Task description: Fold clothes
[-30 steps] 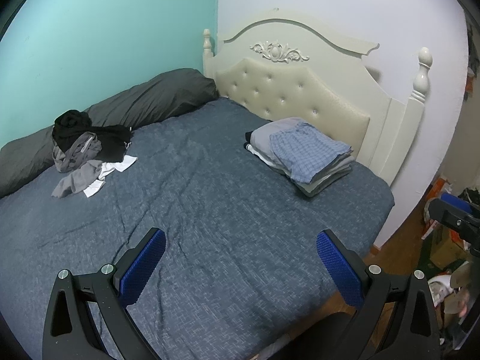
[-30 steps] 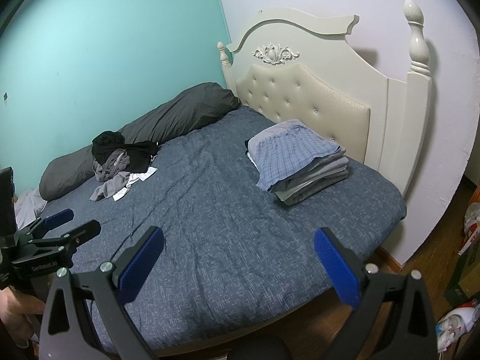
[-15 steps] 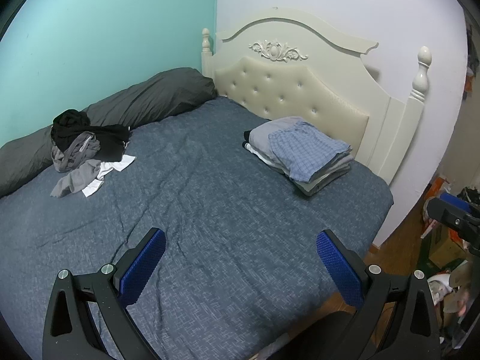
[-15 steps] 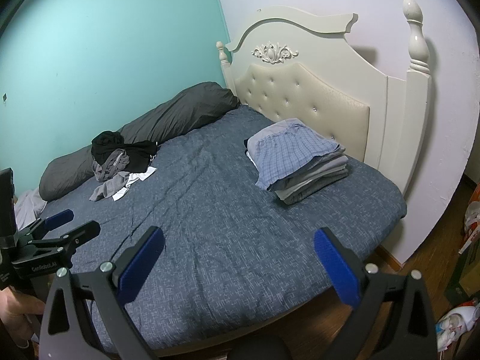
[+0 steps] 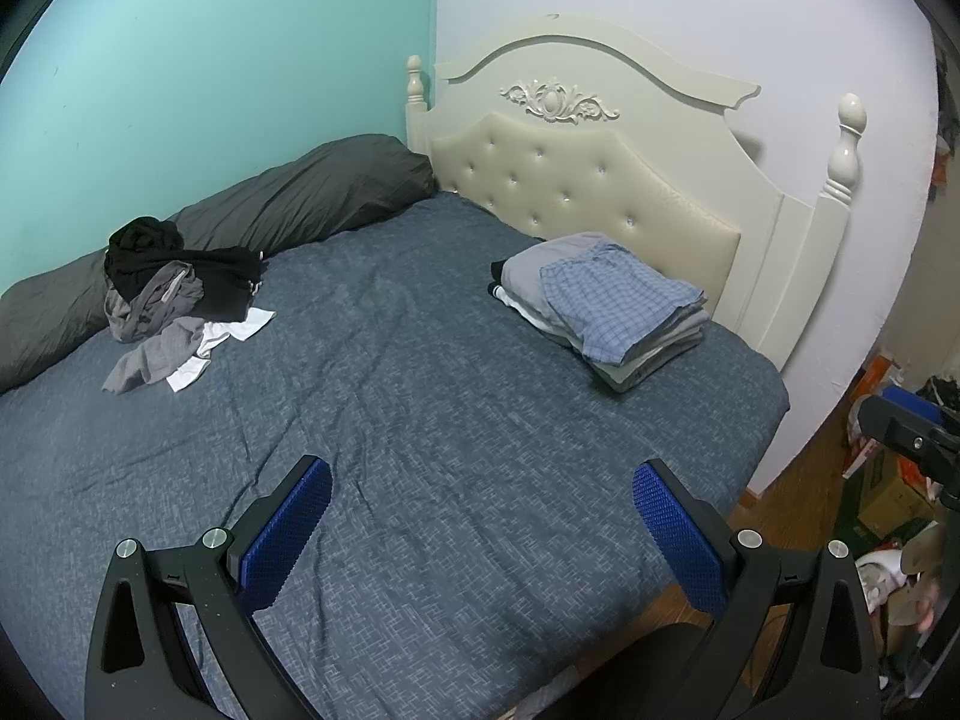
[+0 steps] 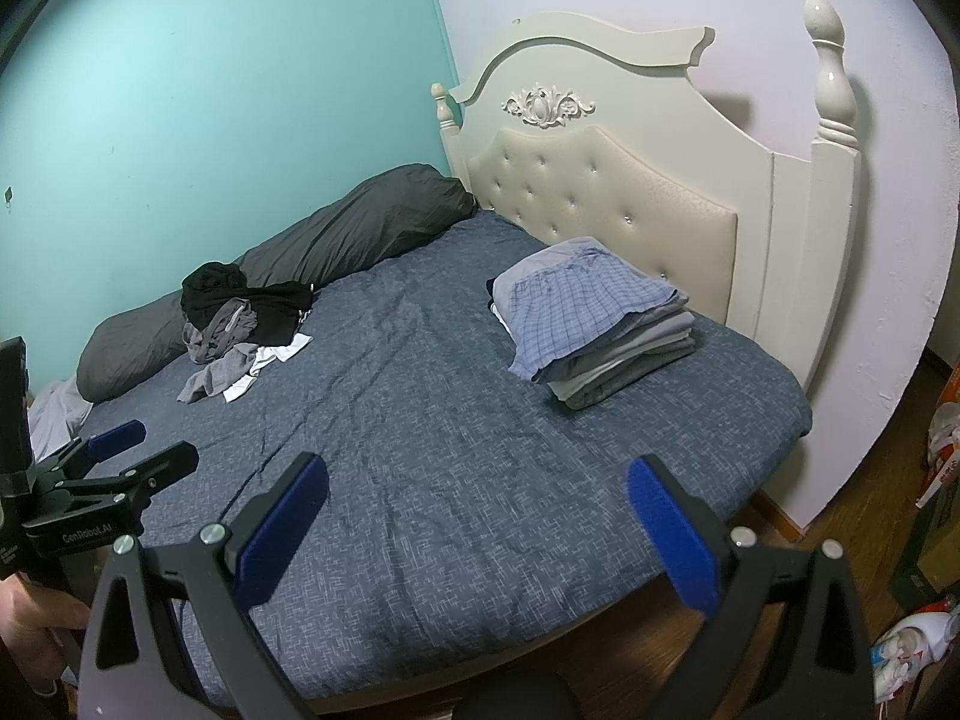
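Observation:
A loose heap of unfolded clothes (image 5: 171,294) (image 6: 240,324), black, grey and white, lies at the far left of the bed by the dark pillow. A neat stack of folded clothes (image 5: 606,306) (image 6: 594,318), topped by blue checked fabric, sits near the headboard. My left gripper (image 5: 480,516) hangs open above the bed's near part, holding nothing. My right gripper (image 6: 477,513) is open too and empty, over the bed's front edge. In the right wrist view the left gripper (image 6: 141,450) shows at the left edge.
The bed (image 5: 420,420) has a dark blue cover, with a long dark grey pillow (image 5: 270,210) along the teal wall and a cream headboard (image 5: 600,180). Boxes and clutter (image 5: 888,480) stand on the wooden floor at the right. A hand (image 6: 36,624) holds the left gripper's handle.
Both views have shifted only slightly; the bed's contents drifted a little left in the left wrist view. Both grippers stay open and nothing on the bed has moved.

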